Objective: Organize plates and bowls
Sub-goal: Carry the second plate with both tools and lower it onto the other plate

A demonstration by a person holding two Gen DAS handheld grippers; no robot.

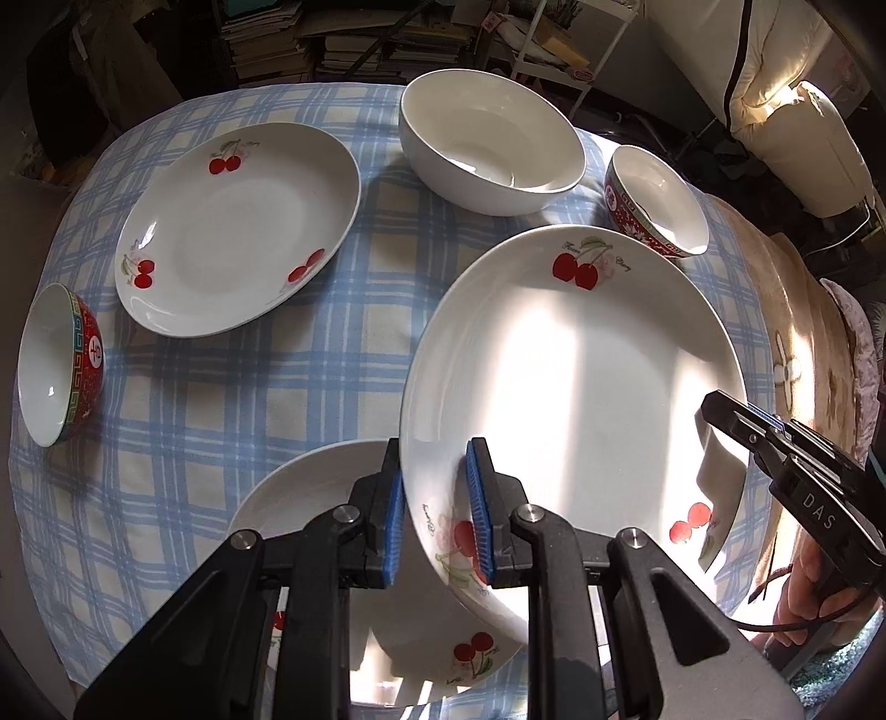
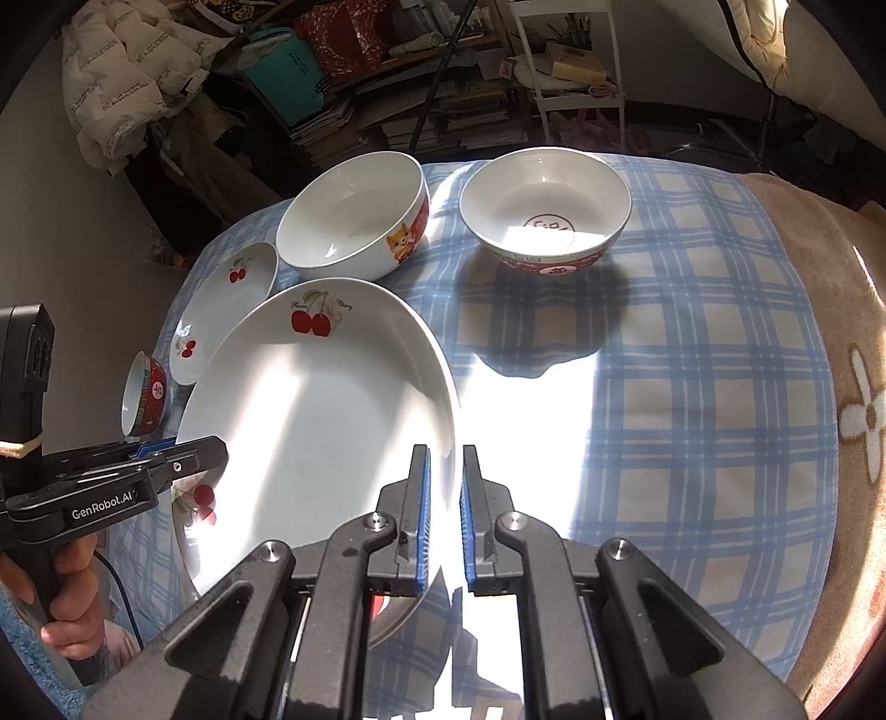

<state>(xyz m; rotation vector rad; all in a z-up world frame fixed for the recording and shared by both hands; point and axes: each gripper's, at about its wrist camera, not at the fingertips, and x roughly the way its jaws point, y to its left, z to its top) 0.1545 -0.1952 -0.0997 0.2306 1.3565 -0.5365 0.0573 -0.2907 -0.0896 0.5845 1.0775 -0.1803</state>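
Nearest the left wrist camera, the left gripper (image 1: pixel 433 512) is clamping its blue pads across the near rim of a large cherry-printed plate (image 1: pixel 581 399), one finger inside the rim and one outside, which looks like the surest hold on a thin, shallow edge. The right gripper (image 2: pixel 444 515) is pinching the opposite rim of that same plate in the same way, so the two are sharing the weight from either side and, I judge, keeping the wide dish level while it is hanging clear of the table. Just beneath its near edge a second cherry plate (image 1: pixel 310 487) is lying flat on the blue checked tablecloth (image 1: pixel 221 387), likely the base of a stack. Farther out, a third cherry plate (image 1: pixel 232 232) and a small red-patterned bowl (image 1: pixel 58 365) are sitting to the left, well apart, while a plain white bowl (image 1: pixel 490 144) and another red-rimmed bowl (image 1: pixel 656 202) are waiting at the far edge. Strong sunlight is striping the cloth and a tan floral blanket (image 2: pixel 841 387), and beyond the table cluttered shelves of books (image 1: pixel 332 39) are filling the dim room.
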